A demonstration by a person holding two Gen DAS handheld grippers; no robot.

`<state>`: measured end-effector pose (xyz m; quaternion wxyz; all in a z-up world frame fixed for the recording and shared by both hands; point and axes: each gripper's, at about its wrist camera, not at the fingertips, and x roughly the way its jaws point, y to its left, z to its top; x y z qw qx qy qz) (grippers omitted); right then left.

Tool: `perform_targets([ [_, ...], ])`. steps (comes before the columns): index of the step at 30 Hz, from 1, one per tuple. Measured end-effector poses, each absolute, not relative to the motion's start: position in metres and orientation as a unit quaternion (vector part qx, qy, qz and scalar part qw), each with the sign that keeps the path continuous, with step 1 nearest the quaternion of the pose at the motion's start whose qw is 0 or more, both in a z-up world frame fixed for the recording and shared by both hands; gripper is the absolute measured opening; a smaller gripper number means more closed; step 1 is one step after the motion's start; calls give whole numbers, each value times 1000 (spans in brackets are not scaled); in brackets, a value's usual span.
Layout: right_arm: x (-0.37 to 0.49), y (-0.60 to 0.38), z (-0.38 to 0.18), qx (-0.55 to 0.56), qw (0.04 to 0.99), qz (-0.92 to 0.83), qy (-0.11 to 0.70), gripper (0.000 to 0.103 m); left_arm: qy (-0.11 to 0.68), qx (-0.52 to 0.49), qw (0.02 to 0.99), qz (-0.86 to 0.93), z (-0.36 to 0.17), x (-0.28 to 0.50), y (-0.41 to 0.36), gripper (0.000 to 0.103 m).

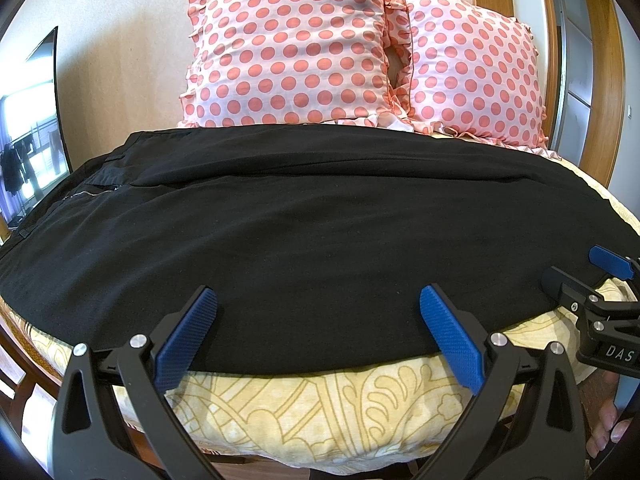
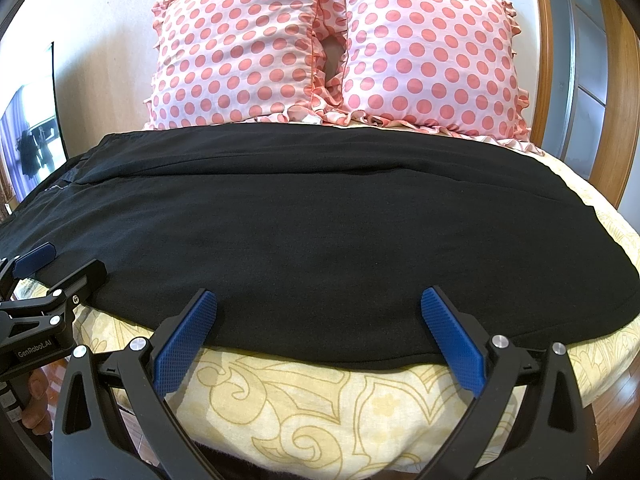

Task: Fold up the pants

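Both hand-held grippers, left (image 1: 318,332) and right (image 2: 319,334), hover released at black pants' (image 1: 320,232) near edge on bed (image 1: 320,412).

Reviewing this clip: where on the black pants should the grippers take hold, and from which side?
Grip the near hem edge of the black pants, coming in low from the front of the bed. That edge lies flat and free, and the open left gripper and right gripper already straddle it.
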<state>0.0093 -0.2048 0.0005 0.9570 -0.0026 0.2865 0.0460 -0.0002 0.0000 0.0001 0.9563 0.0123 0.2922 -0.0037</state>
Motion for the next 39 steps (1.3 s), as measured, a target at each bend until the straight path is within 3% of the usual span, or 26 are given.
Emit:
perform_targets([
  [27,13,-206,2,-11,955,68,287,102,293,12,956,-4,0,0,0,101],
  [30,26,-219,17,-6,952,71,297,102,302,11,953,-8,1,2,1,101],
  [34,58,-267,71,-3,969,6,248,102,311,0,950,-20,6,6,4,101],
  [39,166,-348,111,35,946,-140,290,102,305,-40,950,-50,13,8,16,101],
])
